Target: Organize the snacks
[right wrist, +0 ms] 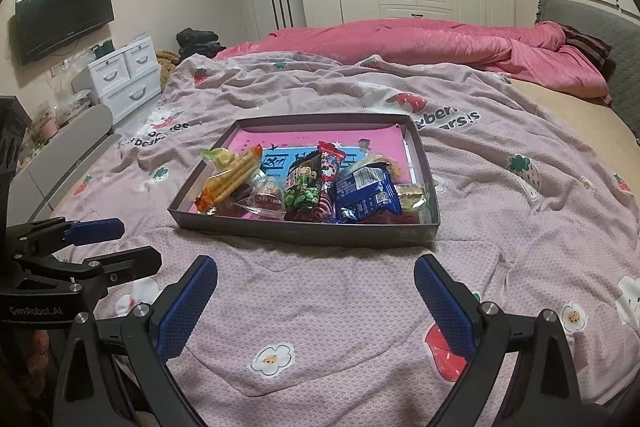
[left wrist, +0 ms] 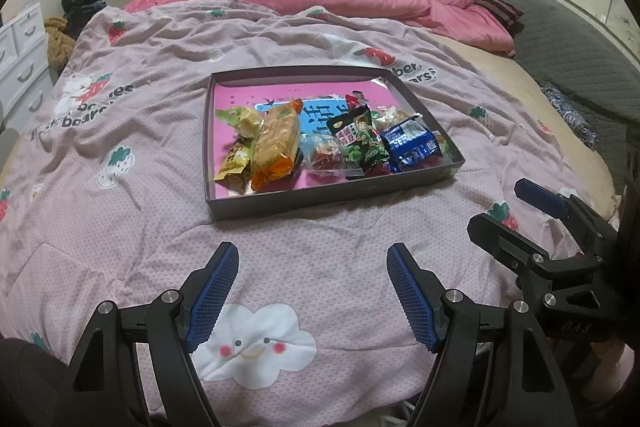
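From the left wrist camera, the left gripper point(left wrist: 312, 259) hangs above the pink strawberry-print quilt point(left wrist: 120, 235) with its blue-padded jaws spread wide and nothing between them. Ahead of it, well apart, a shallow dark tray point(left wrist: 312, 201) lies on the quilt, holding the snacks: an orange biscuit pack point(left wrist: 276, 143) lies near the tray's left side, a green pea packet point(left wrist: 362, 143) sits toward the middle, and a blue wrapped pack point(left wrist: 412, 145) rests by the right wall. The right gripper point(left wrist: 516, 207) shows at the right edge, its jaws parted and empty. From the right wrist camera, the right gripper point(right wrist: 316, 269) likewise hovers over the quilt point(right wrist: 320, 307), jaws wide and holding nothing, with the tray point(right wrist: 312, 233) near and ahead of it. The blue pack point(right wrist: 366, 189) lies toward the tray's right side, the orange biscuit pack point(right wrist: 232, 179) toward its left. The left gripper point(right wrist: 120, 247) enters from the left edge, open.
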Demonstrator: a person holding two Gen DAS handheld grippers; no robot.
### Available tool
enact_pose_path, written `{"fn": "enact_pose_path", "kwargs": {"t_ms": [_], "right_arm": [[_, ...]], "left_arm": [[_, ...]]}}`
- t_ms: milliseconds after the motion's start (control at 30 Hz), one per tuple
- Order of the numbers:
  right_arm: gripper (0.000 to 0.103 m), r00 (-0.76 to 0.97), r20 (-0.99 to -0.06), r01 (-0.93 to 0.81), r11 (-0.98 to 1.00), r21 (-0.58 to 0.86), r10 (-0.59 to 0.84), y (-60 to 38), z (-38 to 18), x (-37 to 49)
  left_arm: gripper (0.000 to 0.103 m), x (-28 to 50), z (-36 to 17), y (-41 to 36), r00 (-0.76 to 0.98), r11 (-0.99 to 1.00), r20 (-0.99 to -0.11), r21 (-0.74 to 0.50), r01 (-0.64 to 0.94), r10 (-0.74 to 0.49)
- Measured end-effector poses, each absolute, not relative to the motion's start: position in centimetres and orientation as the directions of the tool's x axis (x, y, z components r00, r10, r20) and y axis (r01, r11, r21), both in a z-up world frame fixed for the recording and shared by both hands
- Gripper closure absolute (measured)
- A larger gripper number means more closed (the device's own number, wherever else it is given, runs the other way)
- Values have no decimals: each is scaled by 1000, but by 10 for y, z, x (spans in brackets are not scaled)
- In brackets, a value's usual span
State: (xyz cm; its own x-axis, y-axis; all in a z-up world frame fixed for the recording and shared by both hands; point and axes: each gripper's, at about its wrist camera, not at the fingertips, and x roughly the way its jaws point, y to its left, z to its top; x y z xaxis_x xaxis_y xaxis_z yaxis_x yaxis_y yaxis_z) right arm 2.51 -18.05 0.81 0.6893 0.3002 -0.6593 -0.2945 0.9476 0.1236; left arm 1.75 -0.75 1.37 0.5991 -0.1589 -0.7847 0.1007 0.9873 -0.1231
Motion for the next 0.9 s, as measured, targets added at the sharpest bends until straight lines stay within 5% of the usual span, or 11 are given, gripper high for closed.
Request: {"fn": "enact_pose_path", "kwargs": {"t_ms": [900], "right_arm": [[3, 691, -659, -290, 949, 123, 297, -183, 7, 26]], "left_arm": [[25, 19, 12, -4, 599, 993, -792, -92, 75, -119]]}}
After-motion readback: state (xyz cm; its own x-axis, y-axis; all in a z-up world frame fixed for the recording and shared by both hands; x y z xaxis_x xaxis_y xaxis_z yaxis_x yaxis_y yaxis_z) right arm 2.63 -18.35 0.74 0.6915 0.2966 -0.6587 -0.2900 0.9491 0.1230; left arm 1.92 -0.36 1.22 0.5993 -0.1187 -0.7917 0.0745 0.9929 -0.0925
